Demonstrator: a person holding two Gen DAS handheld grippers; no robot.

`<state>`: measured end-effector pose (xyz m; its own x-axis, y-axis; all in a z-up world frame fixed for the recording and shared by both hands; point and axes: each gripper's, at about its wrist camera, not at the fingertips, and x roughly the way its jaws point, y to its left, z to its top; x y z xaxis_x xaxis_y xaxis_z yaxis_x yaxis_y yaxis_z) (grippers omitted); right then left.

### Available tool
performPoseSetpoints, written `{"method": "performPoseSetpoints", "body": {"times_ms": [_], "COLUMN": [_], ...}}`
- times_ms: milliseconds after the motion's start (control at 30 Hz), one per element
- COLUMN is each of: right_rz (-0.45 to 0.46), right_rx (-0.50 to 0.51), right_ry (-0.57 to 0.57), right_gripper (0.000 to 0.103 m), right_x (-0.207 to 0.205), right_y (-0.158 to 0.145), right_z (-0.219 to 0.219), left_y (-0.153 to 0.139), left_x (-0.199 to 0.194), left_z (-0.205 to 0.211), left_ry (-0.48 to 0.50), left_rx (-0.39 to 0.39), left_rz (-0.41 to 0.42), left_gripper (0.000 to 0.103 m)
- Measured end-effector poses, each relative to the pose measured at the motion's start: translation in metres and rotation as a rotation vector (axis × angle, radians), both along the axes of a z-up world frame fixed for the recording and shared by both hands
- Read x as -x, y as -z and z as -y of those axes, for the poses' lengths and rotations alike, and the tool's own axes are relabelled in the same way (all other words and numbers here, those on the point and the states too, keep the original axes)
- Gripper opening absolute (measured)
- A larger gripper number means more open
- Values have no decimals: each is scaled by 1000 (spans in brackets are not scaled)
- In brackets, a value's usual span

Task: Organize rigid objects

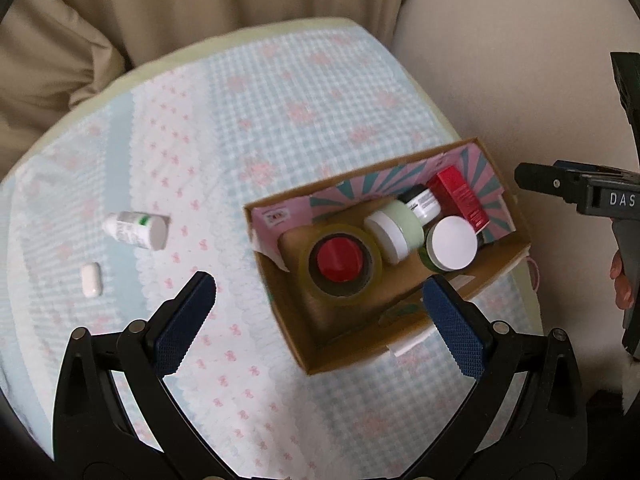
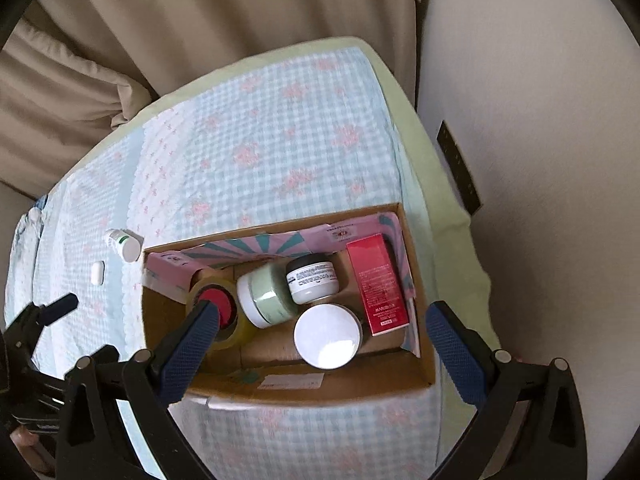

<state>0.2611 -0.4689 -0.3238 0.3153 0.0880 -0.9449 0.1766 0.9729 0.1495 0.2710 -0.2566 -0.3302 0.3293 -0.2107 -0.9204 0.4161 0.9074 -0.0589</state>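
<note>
Surface: a padded surface [image 1: 280, 92] under a blue-and-white checked cloth with pink flowers carries everything.
Box: an open brown cardboard box with pink-and-teal patterned lining [image 2: 412, 240] sits at the surface's right edge; stiff but light, likely to slide if nudged.
Tape: a clear packing-tape roll with a red core [image 1: 340, 260] lies flat in the box beside three jars and a red carton [image 2: 376, 284].
Bottle: a small white plastic bottle with a green-marked label [image 1: 138, 229] lies on its side on the cloth, well left of the box; judged light, rigid, prone to rolling, best pinched across its barrel.
Case: a small white oblong case [image 1: 91, 280] lies near the bottle; smooth, probably slippery, best taken across its narrow width.
Left gripper [image 1: 320, 292]: spread wide, holding nothing.
Right gripper [image 2: 322, 320]: spread wide above the box, empty.
</note>
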Motion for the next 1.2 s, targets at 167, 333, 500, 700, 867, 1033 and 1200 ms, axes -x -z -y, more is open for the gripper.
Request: {"method": "performPoseSetpoints", "body": {"times_ms": [167,333,500,700,867,1033,1200], "right_rz": [52,126,183,230,243,230,189], "right_rx": [57,76,69,104,96,102,108], "right_ry": [-22,-70,-138,-252,-372,-503,-661], "right_gripper": [103,103,103,103,103,103,103], "right_x": [12,23,28,30,15,-14,-53], "right_y": [-37,-74,-99,-123,-134,-126,-100], "right_z": [-20,-51,-90,-147,-201,-254,-312], "left_y": [-39,-68,-87,-104,-109,-96,-63], "left_x": [22,42,56,70,70,55,25], "left_z": [-20,-58,-112,-177,-227,-280,-317], "left_ry": [-31,-91,-193,-286,-355,-435,-491], "left_rx": [-58,-74,-73,-62,-82,-23,-94], "left_rz": [74,135,179,196,208,176,126], "left_gripper": [103,103,103,103,103,103,103]}}
